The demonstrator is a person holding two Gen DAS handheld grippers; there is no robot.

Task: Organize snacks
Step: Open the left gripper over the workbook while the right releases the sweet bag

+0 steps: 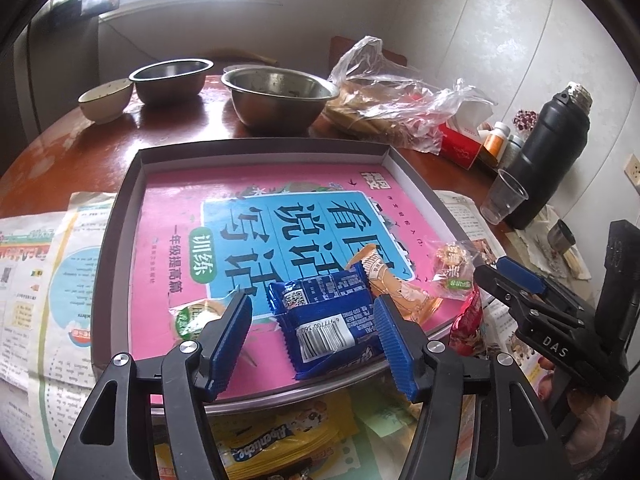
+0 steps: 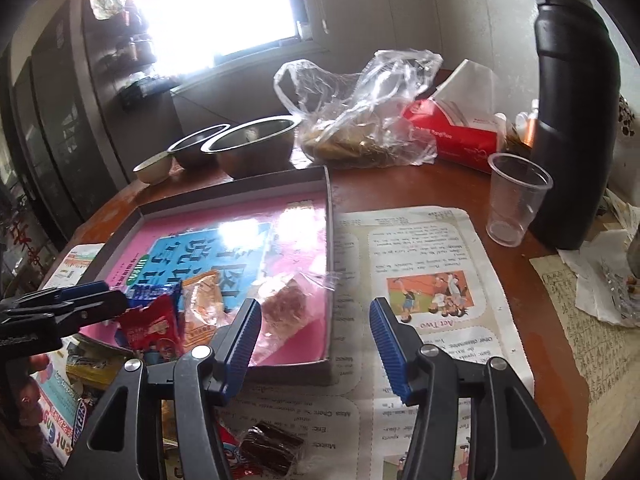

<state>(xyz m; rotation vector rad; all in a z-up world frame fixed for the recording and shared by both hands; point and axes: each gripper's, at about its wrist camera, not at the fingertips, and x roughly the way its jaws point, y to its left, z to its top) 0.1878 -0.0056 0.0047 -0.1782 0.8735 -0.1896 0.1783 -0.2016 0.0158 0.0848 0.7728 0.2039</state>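
Shallow grey box lid (image 1: 120,216), pink book inside, holds blue wrapped snack (image 1: 332,320), orange packet (image 1: 400,292), clear-wrapped candy (image 1: 452,260). Left gripper (image 1: 316,328) and right gripper (image 2: 316,332) both half open, empty.

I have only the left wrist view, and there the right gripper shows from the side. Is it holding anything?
Observer: No. In the right wrist view the right gripper is open, with nothing gripped between its jaws.
Operator: Is any snack outside the tray that I do not see?
Observer: Yes. A dark snack in clear wrap lies on the newspaper, outside the tray, on its near side.
Operator: The plastic cup looks dark in my view. Is there liquid in it?
Observer: It looks empty. The plastic cup is clear down to its bottom and stands upright beside the black flask.
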